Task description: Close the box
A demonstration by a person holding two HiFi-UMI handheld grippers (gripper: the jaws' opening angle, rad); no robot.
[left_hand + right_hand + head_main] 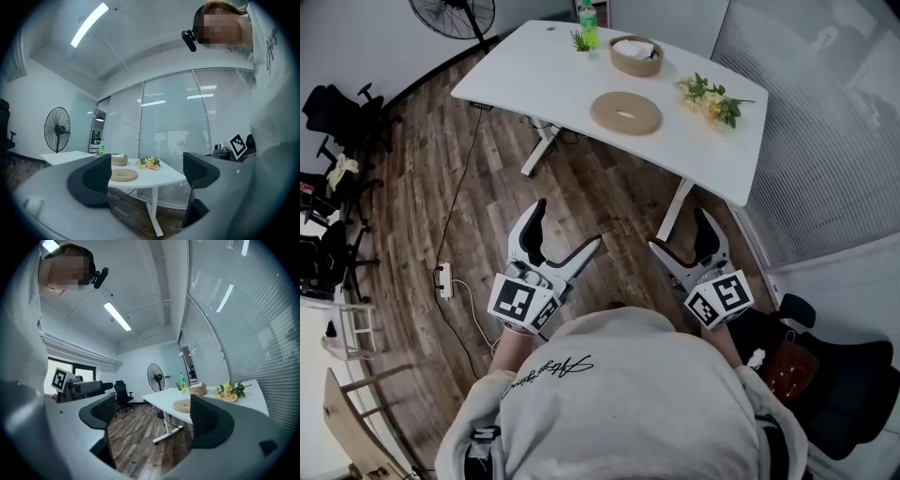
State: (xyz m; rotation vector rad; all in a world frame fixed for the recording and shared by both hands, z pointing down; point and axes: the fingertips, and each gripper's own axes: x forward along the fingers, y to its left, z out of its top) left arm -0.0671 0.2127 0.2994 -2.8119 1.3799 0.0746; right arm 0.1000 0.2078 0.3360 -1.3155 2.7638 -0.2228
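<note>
The white table (534, 75) stands far ahead. My left gripper (567, 225) and right gripper (680, 230) hang near me, jaws apart, empty — the round woven box (636, 56) sits on the table's far edge, its lid (625, 112) nearer.

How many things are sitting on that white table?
5: a green bottle and small plant at the far edge, a basket beside them, a round lid nearer, flowers at right.

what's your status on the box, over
Jaws open and empty on left gripper and right gripper, short of the table. Open round box, lid flat beside it. Nothing between them; flowers off to the side.
</note>
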